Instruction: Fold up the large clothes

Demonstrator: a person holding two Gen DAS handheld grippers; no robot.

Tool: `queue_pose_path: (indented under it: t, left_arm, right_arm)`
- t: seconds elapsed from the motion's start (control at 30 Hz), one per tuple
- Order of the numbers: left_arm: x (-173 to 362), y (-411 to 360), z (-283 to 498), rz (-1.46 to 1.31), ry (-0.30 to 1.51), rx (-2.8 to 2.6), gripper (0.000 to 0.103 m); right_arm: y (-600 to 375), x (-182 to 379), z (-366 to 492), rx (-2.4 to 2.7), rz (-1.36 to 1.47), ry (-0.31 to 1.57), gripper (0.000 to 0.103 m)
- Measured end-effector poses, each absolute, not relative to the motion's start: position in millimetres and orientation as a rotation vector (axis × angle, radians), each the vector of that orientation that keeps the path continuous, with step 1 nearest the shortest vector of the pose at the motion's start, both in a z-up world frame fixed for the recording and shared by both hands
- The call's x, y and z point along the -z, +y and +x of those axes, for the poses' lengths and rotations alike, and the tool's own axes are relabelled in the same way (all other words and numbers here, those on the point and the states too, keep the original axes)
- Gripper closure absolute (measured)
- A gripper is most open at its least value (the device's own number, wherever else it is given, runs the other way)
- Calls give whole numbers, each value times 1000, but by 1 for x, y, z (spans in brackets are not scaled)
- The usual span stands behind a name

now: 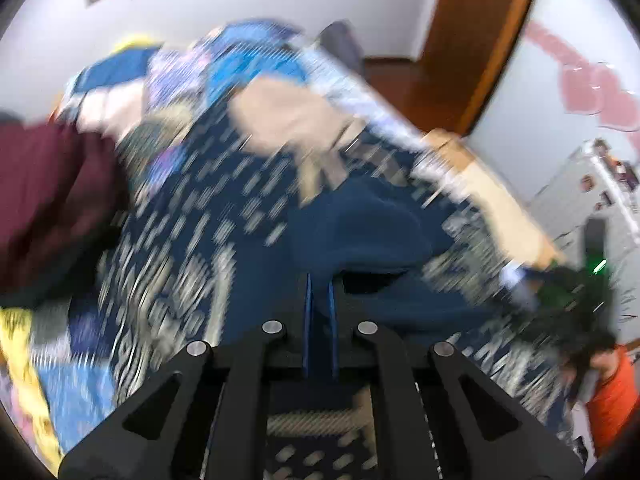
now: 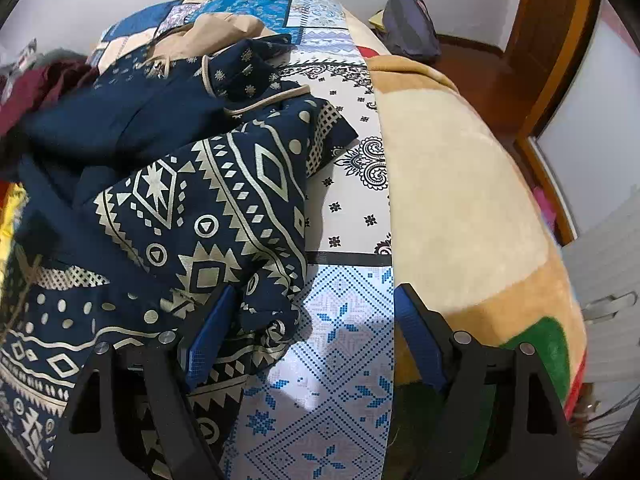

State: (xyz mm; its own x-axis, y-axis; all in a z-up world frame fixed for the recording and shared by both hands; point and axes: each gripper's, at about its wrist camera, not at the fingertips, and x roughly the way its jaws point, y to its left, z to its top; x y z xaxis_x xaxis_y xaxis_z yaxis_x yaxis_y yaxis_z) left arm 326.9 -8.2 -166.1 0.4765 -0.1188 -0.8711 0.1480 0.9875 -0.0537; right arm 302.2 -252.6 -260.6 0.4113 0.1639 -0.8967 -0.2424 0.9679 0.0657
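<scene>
The left tongs (image 1: 320,300) sit closest to the lens in the left wrist view, their two blue pads drawn together until almost nothing shows between them. Plain navy cloth lies right at and beyond the tips, but the whole view is smeared and I cannot tell whether a fold of it is pinched between the pads. Pads shut like this suit lifting a corner to carry it across, which is my guess at the step in hand.

The right tongs (image 2: 316,312) stand wide apart and hold nothing. One blue finger (image 2: 208,332) rests against the bunched hem of the navy patterned garment (image 2: 192,216), the other (image 2: 420,340) stands over the bed's patchwork cover (image 2: 344,208). Their gap is over bare cover just beside the hem, probably poised to take that edge while the other hand works.

The garment, the thing to be folded, lies heaped and crumpled on the bed, mostly left of the right tongs, not yet spread flat. Behind it lies one tan garment (image 2: 224,28), and at the far left one maroon garment (image 2: 44,80), so three pieces of clothing can be counted, though the heap may hide more. One beige plush blanket (image 2: 460,200) covers the bed's right side. One dark bag (image 2: 412,24) rests on the floor beyond the bed. There are two tongs, each with two fingers.
</scene>
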Motion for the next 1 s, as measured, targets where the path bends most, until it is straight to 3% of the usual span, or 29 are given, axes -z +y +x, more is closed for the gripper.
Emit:
queue_pose_path:
  t: [0.17,0.37,0.5,0.7,1.0]
  left_arm:
    - [207,26,302,29,1153,57,96]
    - [177,26,301,72,1101,94,91]
    - [153,-1,309,157,1009,153,57]
    - [146,-59,331,261,979,297,56]
    - [220,-135,364,600,1105,348,46]
  right_arm:
    - [-252,260,300,-244,-79,1125,25]
    - [-252,239,302,-217,-109,1086,25]
    - [-250,212,298,-230,-91,1007,25]
    - [-248,189,306,-255,-51,933,25]
    - [-242,234,324,-240,-64,1054,25]
